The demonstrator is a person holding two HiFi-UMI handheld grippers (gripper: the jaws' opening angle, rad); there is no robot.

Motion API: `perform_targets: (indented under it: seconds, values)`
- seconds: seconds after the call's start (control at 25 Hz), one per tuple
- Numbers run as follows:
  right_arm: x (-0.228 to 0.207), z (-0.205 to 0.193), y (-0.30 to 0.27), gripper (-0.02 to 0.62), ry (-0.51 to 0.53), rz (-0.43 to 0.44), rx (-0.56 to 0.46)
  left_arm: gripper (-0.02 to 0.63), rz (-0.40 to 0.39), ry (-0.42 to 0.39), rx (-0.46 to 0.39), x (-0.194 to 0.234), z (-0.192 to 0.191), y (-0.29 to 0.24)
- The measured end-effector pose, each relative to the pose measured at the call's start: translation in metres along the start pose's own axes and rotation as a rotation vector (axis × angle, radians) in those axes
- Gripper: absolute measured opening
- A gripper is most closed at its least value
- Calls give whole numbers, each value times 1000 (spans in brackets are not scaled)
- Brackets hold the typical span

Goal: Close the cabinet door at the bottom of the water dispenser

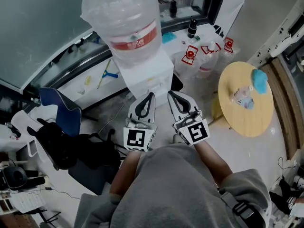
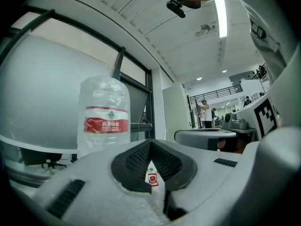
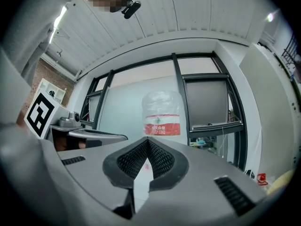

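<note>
The white water dispenser stands in front of me with a large clear bottle with a red label on top. Its bottom cabinet door shows in no view. In the head view both grippers are held side by side just before the dispenser's front. My left gripper is shut with nothing between its jaws, and so is my right gripper. The left gripper view shows its shut tips below the bottle. From the right gripper view, the shut tips sit under the same bottle.
A round wooden table with a blue cloth stands to the right. Several jugs with red labels stand behind the dispenser on the right. A blue chair and a black chair are at the left, by the window wall.
</note>
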State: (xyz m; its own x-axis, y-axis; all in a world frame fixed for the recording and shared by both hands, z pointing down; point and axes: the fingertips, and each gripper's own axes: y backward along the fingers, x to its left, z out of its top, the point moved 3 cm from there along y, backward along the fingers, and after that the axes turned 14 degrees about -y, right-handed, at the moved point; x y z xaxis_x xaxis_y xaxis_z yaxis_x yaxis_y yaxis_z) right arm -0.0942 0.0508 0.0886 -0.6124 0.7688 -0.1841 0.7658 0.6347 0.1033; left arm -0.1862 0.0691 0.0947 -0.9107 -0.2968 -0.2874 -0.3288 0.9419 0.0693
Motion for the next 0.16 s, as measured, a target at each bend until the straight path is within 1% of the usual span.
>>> perform_targets:
  seconds: [0.16]
  values:
    - [4, -2, 2, 8, 2, -10, 2, 6, -4, 8, 1, 0, -1, 5]
